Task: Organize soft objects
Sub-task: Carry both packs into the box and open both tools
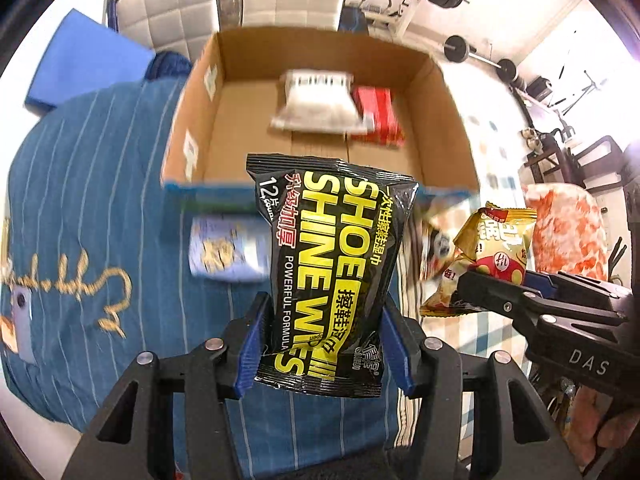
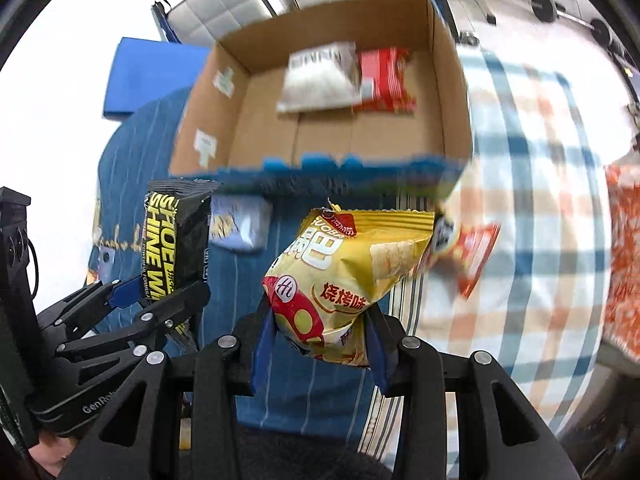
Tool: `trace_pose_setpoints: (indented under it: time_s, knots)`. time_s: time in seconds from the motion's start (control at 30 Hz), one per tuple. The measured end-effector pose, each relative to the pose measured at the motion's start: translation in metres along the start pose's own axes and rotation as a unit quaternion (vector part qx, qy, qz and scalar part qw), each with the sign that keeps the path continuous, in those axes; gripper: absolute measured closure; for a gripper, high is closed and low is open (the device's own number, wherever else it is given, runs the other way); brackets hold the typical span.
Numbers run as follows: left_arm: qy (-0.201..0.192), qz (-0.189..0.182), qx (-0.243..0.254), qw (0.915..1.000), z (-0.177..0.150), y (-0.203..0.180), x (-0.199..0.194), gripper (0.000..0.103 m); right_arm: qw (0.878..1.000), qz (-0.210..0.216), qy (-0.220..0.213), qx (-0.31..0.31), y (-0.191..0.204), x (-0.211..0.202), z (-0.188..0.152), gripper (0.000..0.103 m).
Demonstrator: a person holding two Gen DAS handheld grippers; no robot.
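Note:
My left gripper (image 1: 325, 344) is shut on a black and yellow shoe shine wipes pack (image 1: 332, 264) and holds it up in front of the open cardboard box (image 1: 192, 128). My right gripper (image 2: 320, 340) is shut on a yellow chip bag (image 2: 344, 276), also lifted before the box (image 2: 452, 92). The box holds a white pack (image 1: 314, 100) and a red pack (image 1: 378, 114). Each gripper shows in the other's view: the right gripper (image 1: 480, 288) at the right, the left gripper (image 2: 160, 300) with the wipes pack (image 2: 176, 240) at the left.
A pale blue pack (image 1: 228, 248) and a red and white snack bag (image 2: 476, 256) lie just before the box. A blue striped cushion (image 1: 92, 208), a checked cloth (image 2: 532, 200), an orange patterned cushion (image 1: 568, 232) and a blue foam pad (image 1: 84, 64) surround it.

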State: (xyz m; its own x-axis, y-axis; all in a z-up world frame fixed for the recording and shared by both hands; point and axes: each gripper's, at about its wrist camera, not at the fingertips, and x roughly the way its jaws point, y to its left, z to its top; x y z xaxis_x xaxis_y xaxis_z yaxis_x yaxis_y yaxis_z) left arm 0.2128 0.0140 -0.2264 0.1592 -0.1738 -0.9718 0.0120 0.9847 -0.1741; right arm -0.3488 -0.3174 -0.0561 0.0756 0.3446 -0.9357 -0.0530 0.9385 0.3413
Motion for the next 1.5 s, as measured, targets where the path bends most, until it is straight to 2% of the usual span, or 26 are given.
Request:
trace_pose_setpoints:
  time_s: [0.23,0.47,0.7,0.87,1.03,1.13,1.3,1.5]
  knots:
    - [-0.027,0.022,0.007,0.9994,0.057,0.002,-0.011,0.053,0.999,-0.015,-0.027,-0.038,0.012,-0.004,0.054,0.061]
    - [-0.032,0.052,0.011,0.9981,0.103,0.014,0.0,0.053,0.998,-0.033,0.005,-0.052,0.002,0.028,0.104,0.061]
    - [-0.002,0.055,-0.005,0.9985,0.143,0.032,0.035,0.053,0.995,-0.054,0.045,-0.07,-0.008,0.069,0.14,0.061]
    - [0.041,0.051,-0.018,0.9977,0.177,0.047,0.073,0.053,0.993,-0.046,0.075,-0.075,-0.025,0.112,0.161,0.061]
    - [0.083,0.046,-0.031,0.995,0.202,0.059,0.115,0.053,0.99,-0.02,0.102,-0.099,-0.042,0.144,0.171,0.061]
    - [0.097,0.052,-0.036,0.9932,0.212,0.065,0.135,0.053,0.979,-0.036,0.125,-0.154,-0.043,0.16,0.168,0.061]
    - [0.117,0.054,-0.043,0.9907,0.219,0.072,0.161,0.053,0.968,-0.048,0.157,-0.191,-0.045,0.177,0.159,0.06]
    - [0.128,0.066,-0.053,0.9882,0.23,0.07,0.186,0.053,0.973,-0.064,0.151,-0.165,-0.049,0.174,0.166,0.059]
